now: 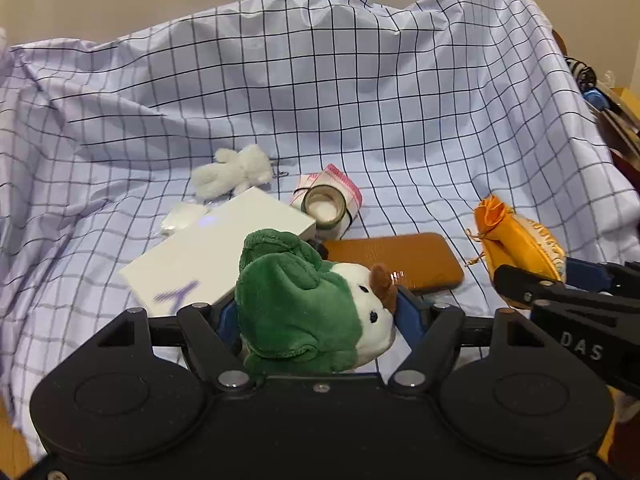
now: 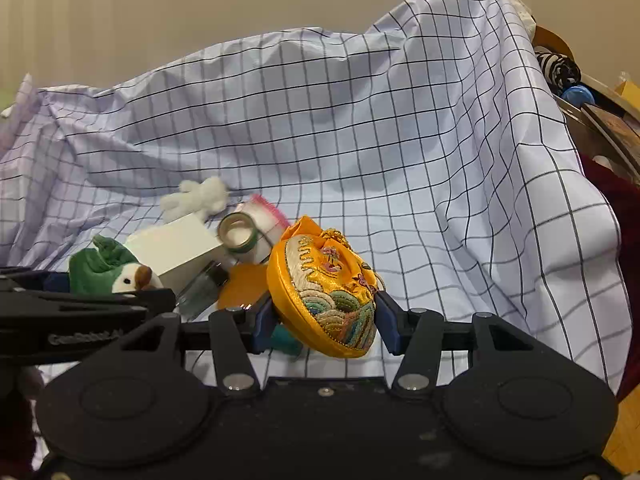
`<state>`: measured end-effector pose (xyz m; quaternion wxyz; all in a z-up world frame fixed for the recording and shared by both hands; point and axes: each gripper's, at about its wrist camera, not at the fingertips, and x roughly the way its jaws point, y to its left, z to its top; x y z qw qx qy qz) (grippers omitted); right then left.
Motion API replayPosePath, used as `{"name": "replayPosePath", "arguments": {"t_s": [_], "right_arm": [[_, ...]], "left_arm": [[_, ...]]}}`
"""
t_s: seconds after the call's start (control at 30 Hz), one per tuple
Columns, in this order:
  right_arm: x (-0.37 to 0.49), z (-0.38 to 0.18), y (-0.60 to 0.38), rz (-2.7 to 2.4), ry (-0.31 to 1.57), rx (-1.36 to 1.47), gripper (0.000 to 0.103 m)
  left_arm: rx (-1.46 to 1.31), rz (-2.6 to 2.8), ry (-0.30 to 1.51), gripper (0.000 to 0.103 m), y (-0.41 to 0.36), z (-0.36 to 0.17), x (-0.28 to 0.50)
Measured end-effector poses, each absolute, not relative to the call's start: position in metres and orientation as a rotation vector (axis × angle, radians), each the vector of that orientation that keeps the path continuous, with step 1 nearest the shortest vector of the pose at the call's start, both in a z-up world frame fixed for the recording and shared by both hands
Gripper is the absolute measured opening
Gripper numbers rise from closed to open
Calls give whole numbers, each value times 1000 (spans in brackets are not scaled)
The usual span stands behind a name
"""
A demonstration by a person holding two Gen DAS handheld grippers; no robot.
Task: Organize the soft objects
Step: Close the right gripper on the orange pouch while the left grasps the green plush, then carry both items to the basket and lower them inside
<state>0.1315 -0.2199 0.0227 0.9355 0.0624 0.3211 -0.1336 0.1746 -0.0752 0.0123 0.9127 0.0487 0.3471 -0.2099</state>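
My left gripper (image 1: 316,312) is shut on a green and white plush toy (image 1: 304,304), held above the checked cloth (image 1: 360,120); the toy also shows in the right wrist view (image 2: 108,266). My right gripper (image 2: 326,316) is shut on an orange embroidered pouch (image 2: 324,292), which shows at the right of the left wrist view (image 1: 516,236). A small white plush bear (image 1: 232,170) lies on the cloth further back, also in the right wrist view (image 2: 198,198).
A white box (image 1: 216,252), a tan leather case (image 1: 396,260), a tape roll (image 1: 324,206) on a pink-edged packet (image 1: 344,184) and a small clear bag (image 1: 182,218) lie on the cloth. Clutter (image 2: 572,76) stands at the right edge. A dark-capped glass bottle (image 2: 202,286) lies by the box.
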Motion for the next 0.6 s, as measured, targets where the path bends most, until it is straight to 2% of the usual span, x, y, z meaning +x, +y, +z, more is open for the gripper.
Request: {"name": "replayPosePath", "arguments": {"t_s": [0.6], "right_arm": [[27, 31, -167, -156, 693, 125, 52]], "left_arm": [[91, -378, 881, 70, -23, -7, 81]]}}
